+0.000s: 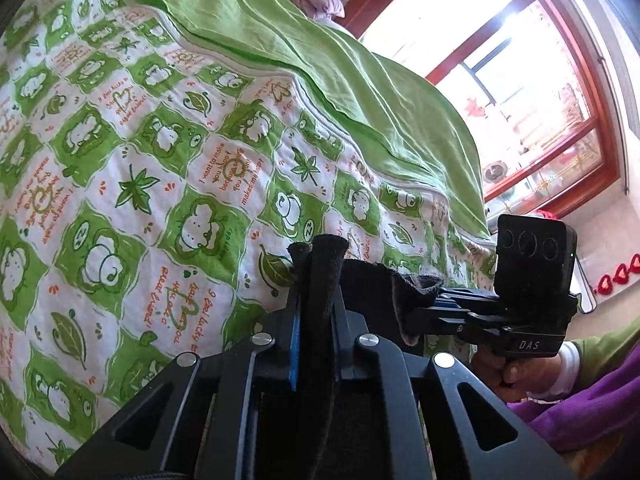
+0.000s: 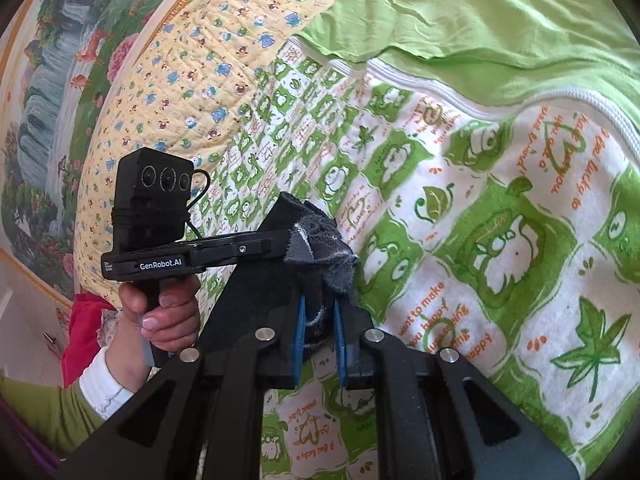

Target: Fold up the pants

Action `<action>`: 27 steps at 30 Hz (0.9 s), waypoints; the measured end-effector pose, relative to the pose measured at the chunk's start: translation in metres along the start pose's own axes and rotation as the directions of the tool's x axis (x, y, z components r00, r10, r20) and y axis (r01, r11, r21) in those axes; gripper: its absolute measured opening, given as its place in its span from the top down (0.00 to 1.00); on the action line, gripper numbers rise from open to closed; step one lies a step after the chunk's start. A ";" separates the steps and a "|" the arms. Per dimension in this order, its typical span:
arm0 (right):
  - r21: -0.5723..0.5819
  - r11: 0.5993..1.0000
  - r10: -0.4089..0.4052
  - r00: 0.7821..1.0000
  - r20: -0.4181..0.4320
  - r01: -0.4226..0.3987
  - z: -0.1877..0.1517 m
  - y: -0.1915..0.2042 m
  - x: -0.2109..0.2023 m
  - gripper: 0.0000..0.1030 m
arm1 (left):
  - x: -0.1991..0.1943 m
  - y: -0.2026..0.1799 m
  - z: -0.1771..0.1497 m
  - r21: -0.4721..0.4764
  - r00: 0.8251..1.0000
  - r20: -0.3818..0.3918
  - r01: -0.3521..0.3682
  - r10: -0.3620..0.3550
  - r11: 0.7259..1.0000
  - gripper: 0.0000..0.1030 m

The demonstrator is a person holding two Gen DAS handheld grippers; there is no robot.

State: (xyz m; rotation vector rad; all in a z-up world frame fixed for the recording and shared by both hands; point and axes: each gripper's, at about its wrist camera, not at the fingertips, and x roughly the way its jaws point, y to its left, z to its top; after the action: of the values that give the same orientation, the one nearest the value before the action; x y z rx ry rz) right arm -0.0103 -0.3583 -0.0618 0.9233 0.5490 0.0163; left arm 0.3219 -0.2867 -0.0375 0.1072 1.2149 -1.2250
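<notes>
- Pants [image 1: 320,280]: dark fabric, bunched between both claws, lifted just over the quilt [image 1: 132,152]. A frayed grey edge showed in the right wrist view [image 2: 320,256].
- Left claw [image 1: 318,256]: narrow, jaws pinched on a dark fold that stood up past the tips. More dark cloth ran from it to its right, across to the other claw.
- Right claw [image 2: 320,312]: narrow, blue pads [image 2: 301,336] close on a wad of the same cloth; the frayed bunch sat just ahead of the tips.
- The two claws sat near each other, each visible in the other's camera, cloth spanning the short gap.
- Hands: left hand [image 2: 160,316] on its handle, right hand [image 1: 500,372] on its handle; white cuffs, green sleeves.
- Quilt below both claws: white and green checks, frogs, leaves, orange script.
- Plain green sheet [image 1: 280,40] lay beyond the claws, over the quilt's far part.
- Window [image 1: 500,72] with a red frame, far right of the left claw.
- Yellow patterned blanket [image 2: 200,60] and a landscape picture [image 2: 52,100], left of the right claw.
</notes>
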 end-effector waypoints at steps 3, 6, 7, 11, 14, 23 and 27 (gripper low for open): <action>-0.082 0.996 0.024 0.999 0.043 -0.020 0.000 0.019 -0.008 0.87 | -0.019 -0.016 -0.008 -0.011 0.997 0.068 -0.043 0.044 0.999 0.91; -0.173 0.982 0.084 0.994 0.064 -0.072 -0.002 0.044 -0.019 0.87 | -0.045 -0.041 -0.022 0.003 0.983 0.155 -0.104 0.102 0.995 0.91; -0.210 0.973 0.112 0.992 0.062 -0.097 -0.004 0.055 -0.025 0.87 | -0.056 -0.048 -0.028 -0.005 0.977 0.181 -0.117 0.116 0.993 0.91; -0.277 0.938 0.218 0.976 0.013 -0.206 -0.011 0.091 -0.037 0.87 | -0.103 -0.076 -0.057 -0.011 0.946 0.271 -0.184 0.180 0.983 0.91; -0.345 0.889 0.297 0.953 -0.065 -0.301 -0.024 0.119 -0.034 0.87 | -0.132 -0.086 -0.086 -0.018 0.923 0.314 -0.228 0.222 0.973 0.91; -0.314 0.831 0.378 0.881 -0.285 -0.458 -0.060 0.154 0.019 0.87 | -0.163 -0.051 -0.173 -0.177 0.887 0.356 -0.245 0.294 0.953 0.91; -0.300 0.833 0.349 0.862 -0.367 -0.465 -0.078 0.161 0.046 0.87 | -0.159 -0.027 -0.206 -0.241 0.880 0.359 -0.234 0.311 0.942 0.91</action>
State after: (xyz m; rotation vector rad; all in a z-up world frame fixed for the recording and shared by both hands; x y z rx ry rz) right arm 0.0280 -0.1898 0.0026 0.6415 0.5885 0.6494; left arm 0.1932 -0.0633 0.0082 -0.1039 0.9198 -0.8256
